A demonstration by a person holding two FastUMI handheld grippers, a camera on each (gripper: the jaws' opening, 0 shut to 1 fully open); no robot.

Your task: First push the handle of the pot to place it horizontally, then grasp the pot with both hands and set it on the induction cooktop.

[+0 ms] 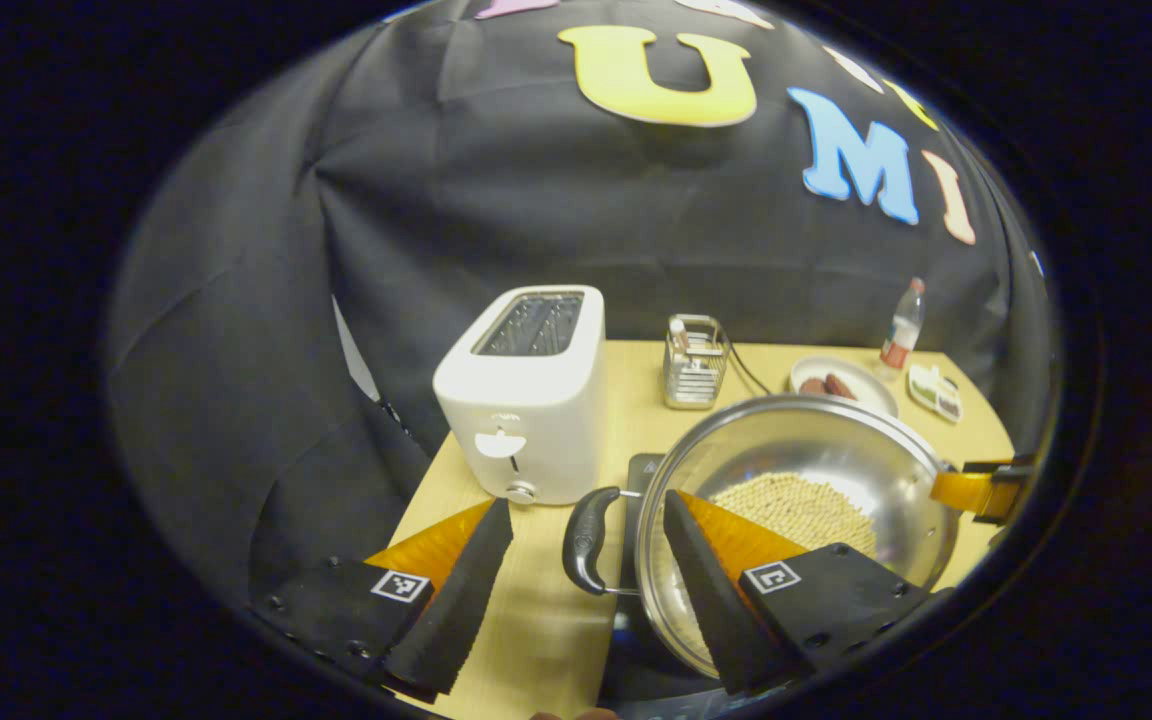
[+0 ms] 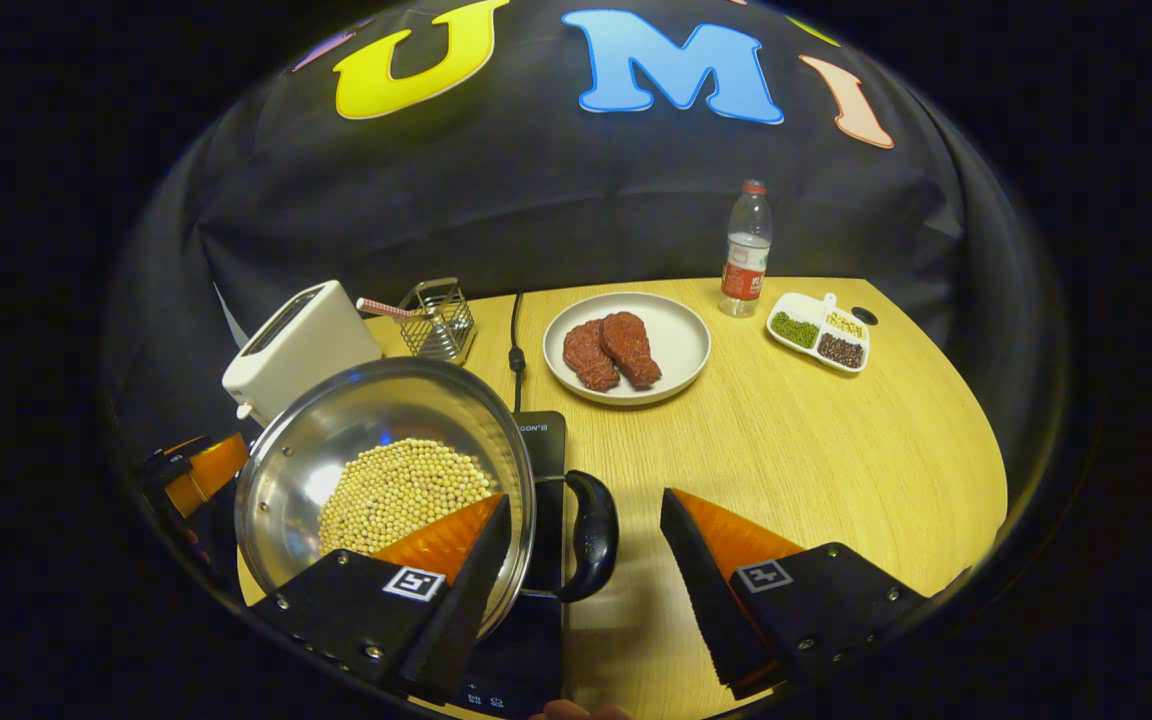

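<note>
A steel pot (image 1: pixel 796 440) with pale beans (image 1: pixel 801 508) in it rests on the black induction cooktop (image 1: pixel 644 468). Its black left handle (image 1: pixel 588 540) lies level between the spread fingers of my left gripper (image 1: pixel 586 502), which is open; one finger reaches over the pot's rim. In the right gripper view the pot (image 2: pixel 376 410) stands at the left on the cooktop (image 2: pixel 543 440). Its right handle (image 2: pixel 591 535) lies between the fingers of my right gripper (image 2: pixel 586 498), also open. Across the pot, each view shows the other gripper (image 1: pixel 986 490) (image 2: pixel 194 465).
A white toaster (image 1: pixel 526 395) stands left of the pot, a wire holder (image 1: pixel 694 362) behind it. A plate with meat (image 2: pixel 628 345), a bottle (image 2: pixel 744 250) and a divided dish of beans (image 2: pixel 821 335) sit at the back. Bare wooden table (image 2: pixel 836 460) lies to the right.
</note>
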